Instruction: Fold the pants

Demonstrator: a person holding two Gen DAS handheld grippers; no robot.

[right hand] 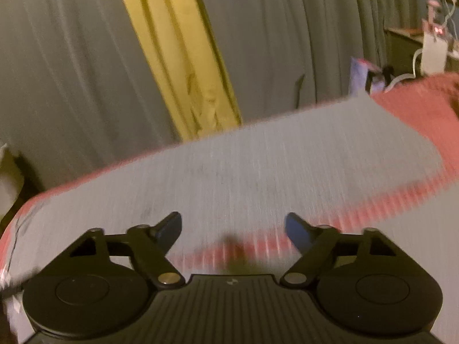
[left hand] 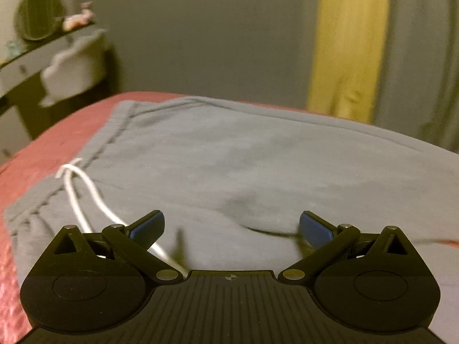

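1. Left claw (left hand: 231, 226): I see the jaws spread wide, blue pads (left hand: 315, 229) bare, nothing gripped. It hangs over the grey pants (left hand: 243, 166), angled down at them.
2. A shallow crease in the fabric sits between and just beyond the left fingertips. I can't tell whether the tips touch the cloth.
3. The white drawstring (left hand: 83, 189) runs from the waistband down under the left finger of that claw. Waistband is at the left of the left wrist view.
4. Right claw (right hand: 233, 229): jaws partly open, empty, no fabric between the pads. This view is motion-blurred.
5. Below the right claw I see the near edge of the pants, with a strip of the red bedspread (right hand: 416, 109) showing between the fingers. The grey fabric stretches away beyond the tips towards the bed's far edge.
6. Pants lie spread flat on the red bedspread, covering most of the bed in both views.
7. Past the bed: grey curtains (right hand: 71, 86) with a yellow curtain (right hand: 172, 57) between them.
8. Far left in the left view: a dresser (left hand: 34, 63) with a round mirror (left hand: 38, 14) on top.
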